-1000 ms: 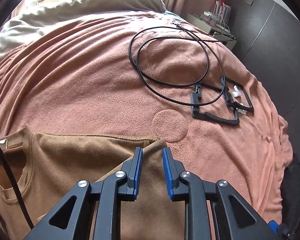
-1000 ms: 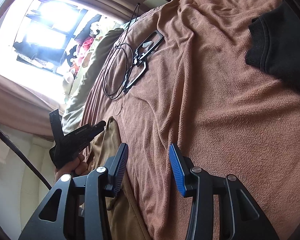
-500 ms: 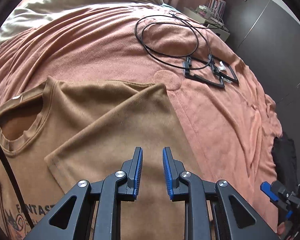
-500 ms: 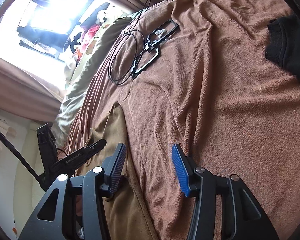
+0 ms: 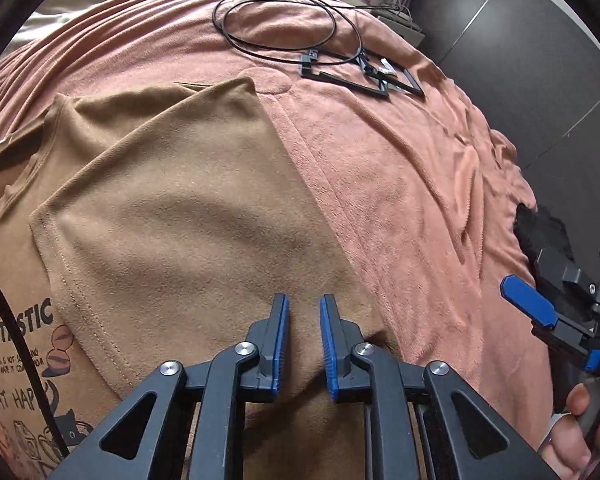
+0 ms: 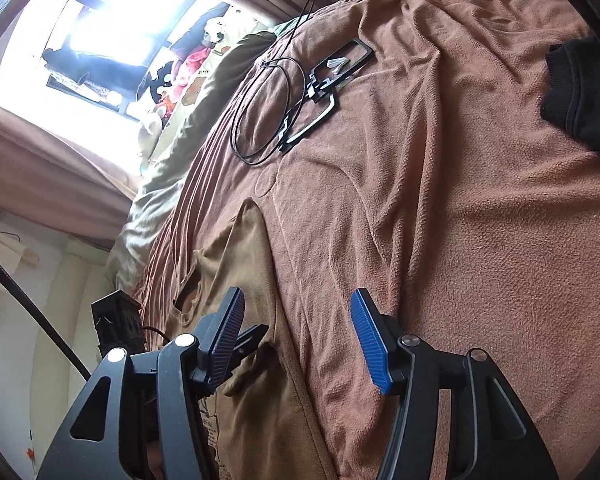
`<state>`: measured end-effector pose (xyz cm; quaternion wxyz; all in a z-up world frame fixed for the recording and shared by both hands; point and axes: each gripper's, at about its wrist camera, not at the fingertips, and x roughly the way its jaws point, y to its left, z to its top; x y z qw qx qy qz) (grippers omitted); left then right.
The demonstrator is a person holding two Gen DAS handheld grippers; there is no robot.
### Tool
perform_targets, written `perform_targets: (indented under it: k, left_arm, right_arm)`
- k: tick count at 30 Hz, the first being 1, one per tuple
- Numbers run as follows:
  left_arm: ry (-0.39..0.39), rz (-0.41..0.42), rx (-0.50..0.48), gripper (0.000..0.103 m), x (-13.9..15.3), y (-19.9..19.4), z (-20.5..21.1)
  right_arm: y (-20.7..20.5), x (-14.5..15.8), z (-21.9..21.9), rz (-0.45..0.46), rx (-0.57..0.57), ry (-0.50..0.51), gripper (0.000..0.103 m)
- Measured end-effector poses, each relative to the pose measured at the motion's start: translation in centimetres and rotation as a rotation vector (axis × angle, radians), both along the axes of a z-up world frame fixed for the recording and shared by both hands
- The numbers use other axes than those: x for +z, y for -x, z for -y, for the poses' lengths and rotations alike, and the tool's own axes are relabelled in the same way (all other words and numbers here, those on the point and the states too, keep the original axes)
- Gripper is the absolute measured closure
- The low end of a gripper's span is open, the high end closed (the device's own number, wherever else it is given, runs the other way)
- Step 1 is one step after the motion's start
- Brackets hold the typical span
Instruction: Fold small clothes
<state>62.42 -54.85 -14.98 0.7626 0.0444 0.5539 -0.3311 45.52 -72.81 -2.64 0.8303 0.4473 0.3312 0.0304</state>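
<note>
A tan T-shirt [image 5: 188, 216] lies on a pink-brown blanket [image 5: 400, 184], one side folded over its printed front. The left gripper [image 5: 303, 344] hangs above the folded panel, its jaws closing with a narrow gap and no cloth visibly pinched. Only the left wrist view shows the shirt's lettering; only the right wrist view shows the bright window [image 6: 112, 28] and a black garment [image 6: 584, 92]. The right gripper [image 6: 296, 340] stands about half open over the shirt's edge, holding nothing. A coiled black cable [image 5: 284, 24] lies beyond.
</note>
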Motion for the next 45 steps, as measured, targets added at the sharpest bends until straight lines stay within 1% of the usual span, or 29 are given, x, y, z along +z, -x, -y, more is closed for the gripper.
perform_targets:
  k: [1,4,6,14,21,25,28,32,34,35,36,38,39,40,41,42,44,45]
  left_arm:
    - [-0.001,-0.010,-0.014,0.095,-0.1,0.2,0.3]
    - [-0.005,-0.020,-0.037,0.098,-0.5,0.7,1.0]
    - [0.004,-0.026,-0.039,0.103,-0.7,0.8,1.4]
    - [0.042,-0.065,-0.021,0.103,-1.1,0.5,2.1]
    - [0.115,-0.121,0.013,0.103,-1.5,0.3,1.2]
    - [0.156,-0.136,0.025,0.103,-0.6,0.6,0.2]
    - [0.166,-0.111,0.037,0.103,0.6,1.1,-1.2]
    - [0.153,-0.078,0.069,0.103,2.3,1.7,-3.8]
    - [0.145,-0.061,0.087,0.103,3.3,2.0,-5.4]
    - [0.141,-0.053,0.096,0.102,3.8,2.3,-6.2]
    - [0.137,-0.047,0.107,0.101,4.3,2.5,-7.0]
    - [0.137,-0.034,0.133,0.099,5.4,3.1,-8.7]
    - [0.141,-0.027,0.146,0.098,6.0,3.4,-9.7]
    - [0.149,-0.019,0.160,0.094,6.6,3.8,-10.7]
    - [0.158,-0.013,0.171,0.088,7.2,4.2,-11.8]
    - [0.161,-0.003,0.185,0.084,7.8,4.5,-12.9]
    - [0.154,0.032,0.210,0.067,9.2,5.4,-14.8]
    - [0.152,0.047,0.219,0.063,9.9,5.9,-15.8]
  right_arm:
    - [0.1,-0.1,-0.1,0.000,-0.001,-0.003,0.050]
    - [0.3,-0.3,-0.1,0.001,-0.004,-0.011,0.050]
    - [0.4,-0.3,0.0,0.004,-0.005,-0.016,0.050]
    - [0.4,-0.5,0.1,0.003,-0.008,-0.032,0.050]
    - [0.9,0.0,-0.4,-0.007,0.003,-0.024,0.050]
    - [1.3,0.5,-1.2,-0.003,0.030,-0.004,0.050]
    - [1.7,1.2,-1.8,0.006,0.051,0.026,0.050]
    - [2.3,1.9,-2.5,0.012,0.080,0.082,0.050]
    - [2.4,2.1,-2.9,-0.004,0.092,0.117,0.049]
    - [2.6,2.3,-3.0,-0.011,0.096,0.121,0.048]
    - [2.9,2.5,-3.2,-0.017,0.103,0.113,0.044]
    - [3.7,4.1,-4.4,-0.015,0.105,0.197,0.040]
    - [4.3,5.0,-4.9,-0.005,0.102,0.224,0.033]
    - [4.8,5.6,-5.4,0.005,0.106,0.226,0.026]
    - [5.4,6.2,-5.9,0.017,0.116,0.223,0.024]
    - [6.1,6.7,-6.5,0.028,0.128,0.232,0.021]
    - [7.4,7.1,-7.7,0.022,0.149,0.252,0.016]
    - [7.9,7.1,-8.2,0.007,0.161,0.254,0.011]
